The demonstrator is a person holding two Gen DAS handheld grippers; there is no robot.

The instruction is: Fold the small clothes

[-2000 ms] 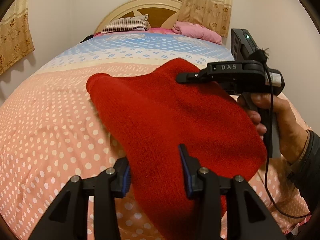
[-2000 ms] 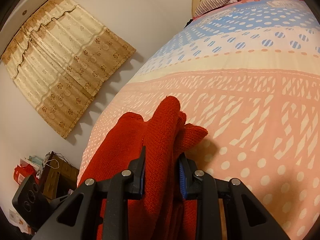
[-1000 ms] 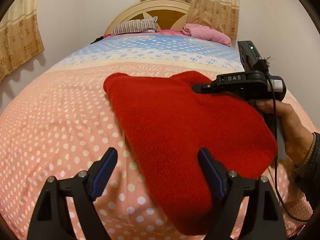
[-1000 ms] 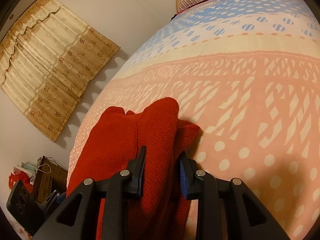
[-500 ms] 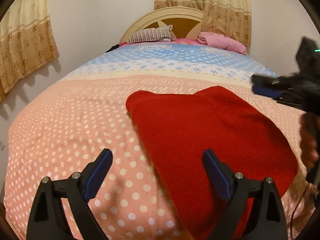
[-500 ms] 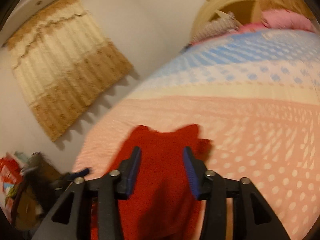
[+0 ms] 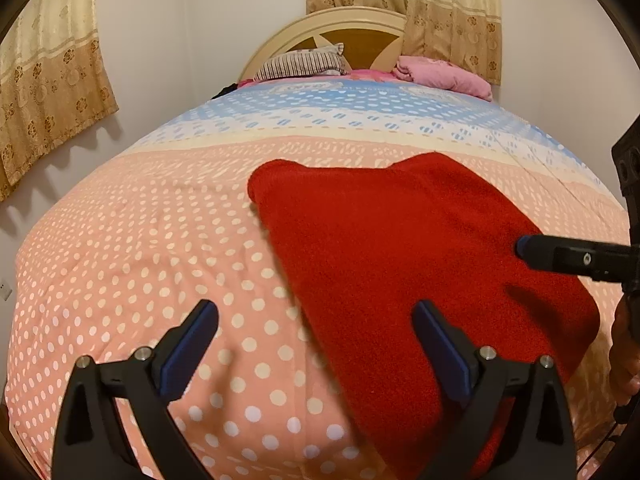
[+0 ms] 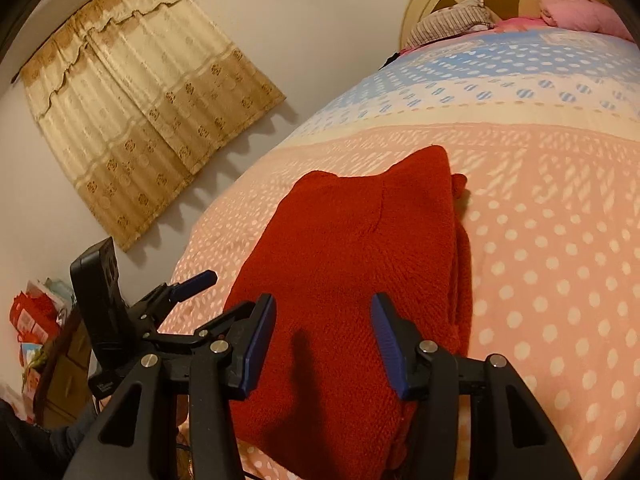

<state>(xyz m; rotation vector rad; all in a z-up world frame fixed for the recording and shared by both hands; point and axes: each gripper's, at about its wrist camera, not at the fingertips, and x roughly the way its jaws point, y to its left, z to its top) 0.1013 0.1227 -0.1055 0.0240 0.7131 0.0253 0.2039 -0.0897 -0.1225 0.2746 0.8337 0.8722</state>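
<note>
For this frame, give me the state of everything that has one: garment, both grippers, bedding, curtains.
red knit garment: folded, lying flat on the bed, released
left gripper: wide open, empty, jaws just opening
right gripper: open, above the garment, not gripping
bedspread: spread flat
striped pillow: at the headboard
curtains: drawn

No readable text, label, brand or number appears in either wrist view. A small pale marking sits low on the left gripper's body (image 8: 105, 387) in the right wrist view, possibly lettering, but too small to read.
</note>
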